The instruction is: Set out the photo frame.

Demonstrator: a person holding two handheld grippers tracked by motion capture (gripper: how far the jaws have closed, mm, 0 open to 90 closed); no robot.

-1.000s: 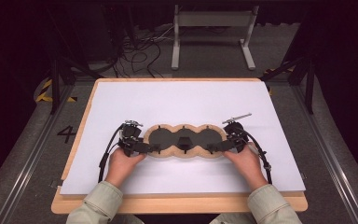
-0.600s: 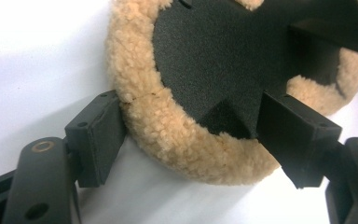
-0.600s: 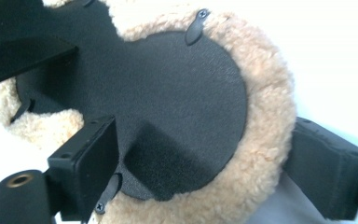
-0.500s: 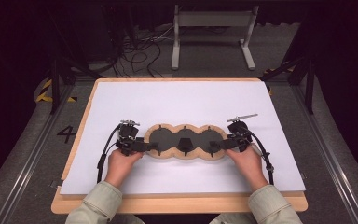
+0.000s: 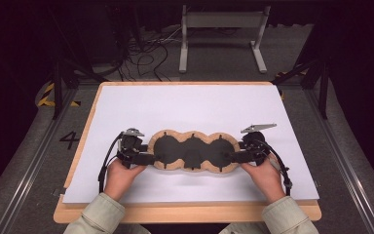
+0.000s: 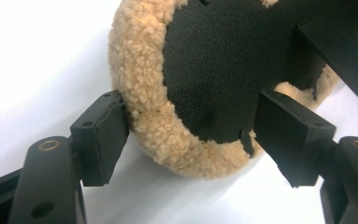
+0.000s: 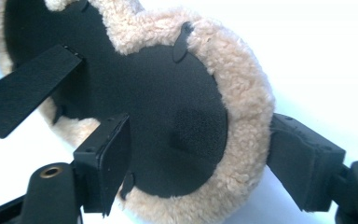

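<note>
A three-lobed pad (image 5: 193, 151), tan fleece around black centres with black straps (image 6: 340, 51), stretches between both grippers over the white sheet (image 5: 190, 105). My left gripper (image 5: 146, 158) holds its left end. In the left gripper view the jaws (image 6: 193, 116) have just been closing and press on the end lobe (image 6: 205, 70), which casts a shadow on the sheet below it. My right gripper (image 5: 236, 157) holds the right end. In the right gripper view its jaws (image 7: 200, 144) have just been closing on that lobe (image 7: 168, 93). A strap (image 7: 28, 88) sticks out further along.
The sheet covers a wooden board (image 5: 185, 212) whose edge shows at the front. Beyond the board the dark floor carries loose cables (image 5: 146, 53) and a grey metal stand (image 5: 221, 22). A "4" is marked on the floor (image 5: 70, 140) at the left.
Both grippers have closed in on the ends of the pad. Both hands have risen a little with it.
</note>
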